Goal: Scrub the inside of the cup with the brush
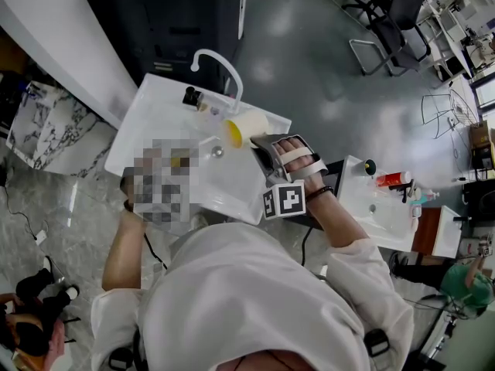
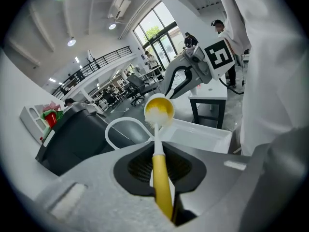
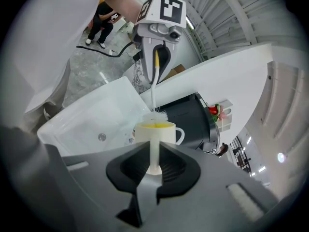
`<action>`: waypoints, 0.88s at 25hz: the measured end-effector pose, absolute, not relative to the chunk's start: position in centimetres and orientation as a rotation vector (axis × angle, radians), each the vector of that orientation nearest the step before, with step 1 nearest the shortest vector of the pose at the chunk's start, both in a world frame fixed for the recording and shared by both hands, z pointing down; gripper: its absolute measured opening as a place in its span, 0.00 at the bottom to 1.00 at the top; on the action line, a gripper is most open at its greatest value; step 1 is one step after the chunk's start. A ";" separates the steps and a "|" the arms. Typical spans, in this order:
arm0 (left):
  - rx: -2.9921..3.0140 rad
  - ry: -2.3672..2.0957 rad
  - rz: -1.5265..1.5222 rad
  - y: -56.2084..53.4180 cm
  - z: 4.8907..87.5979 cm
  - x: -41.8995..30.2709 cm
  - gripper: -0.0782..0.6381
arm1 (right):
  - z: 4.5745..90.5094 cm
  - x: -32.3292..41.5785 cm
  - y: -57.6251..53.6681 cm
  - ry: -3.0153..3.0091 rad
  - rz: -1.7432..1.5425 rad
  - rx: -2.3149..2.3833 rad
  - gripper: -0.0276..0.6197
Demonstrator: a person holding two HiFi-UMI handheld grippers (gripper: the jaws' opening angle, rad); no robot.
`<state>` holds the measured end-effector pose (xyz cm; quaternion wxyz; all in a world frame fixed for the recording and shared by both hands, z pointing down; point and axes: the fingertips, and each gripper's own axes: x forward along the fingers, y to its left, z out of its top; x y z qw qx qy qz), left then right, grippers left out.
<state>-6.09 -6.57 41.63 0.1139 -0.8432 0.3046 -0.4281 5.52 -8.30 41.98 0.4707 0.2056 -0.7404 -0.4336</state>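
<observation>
A: Starting at the left: does the head view show the left gripper (image 2: 155,151)?

B: No. A blurred patch covers that spot above the white sink (image 1: 166,110), and only the forearm (image 1: 122,246) shows below it. The left gripper view settles it: the jaws are clamped on the yellow handle of the brush (image 2: 161,178). The handle's lower end is cut off behind the jaws.

A: And the brush head?

B: The thin white stem runs up to the cup (image 2: 159,111). The white bristles (image 2: 153,114) sit at the mouth, low and left in its yellow inside. I cannot tell how deep they reach. In the right gripper view some of them stick out over the rim.

A: Where is the cup?

B: In the air over the sink, tipped on its side with its mouth towards the left gripper. It is near the curved white faucet (image 1: 220,64).

A: What holds it?

B: The right gripper (image 3: 153,166), with its jaws nearly together on a narrow white part of the cup. Whether that part is the handle is hard to make out. From above, the right hand (image 1: 298,157) hides most of that gripper, though its marker cube (image 1: 283,199) shows.
</observation>
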 end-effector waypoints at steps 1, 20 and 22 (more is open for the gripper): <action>-2.473 0.889 -1.270 -6.4 42.0 -6.1 0.16 | 41.7 5.6 -8.2 -1.815 -1.064 0.507 0.11; -2.443 0.878 -1.172 -6.4 39.5 -4.9 0.16 | 41.7 5.6 -8.7 -1.776 -1.085 0.478 0.11; -2.458 0.881 -1.178 -6.9 39.5 -5.5 0.16 | 41.6 5.5 -8.6 -1.785 -1.086 0.475 0.11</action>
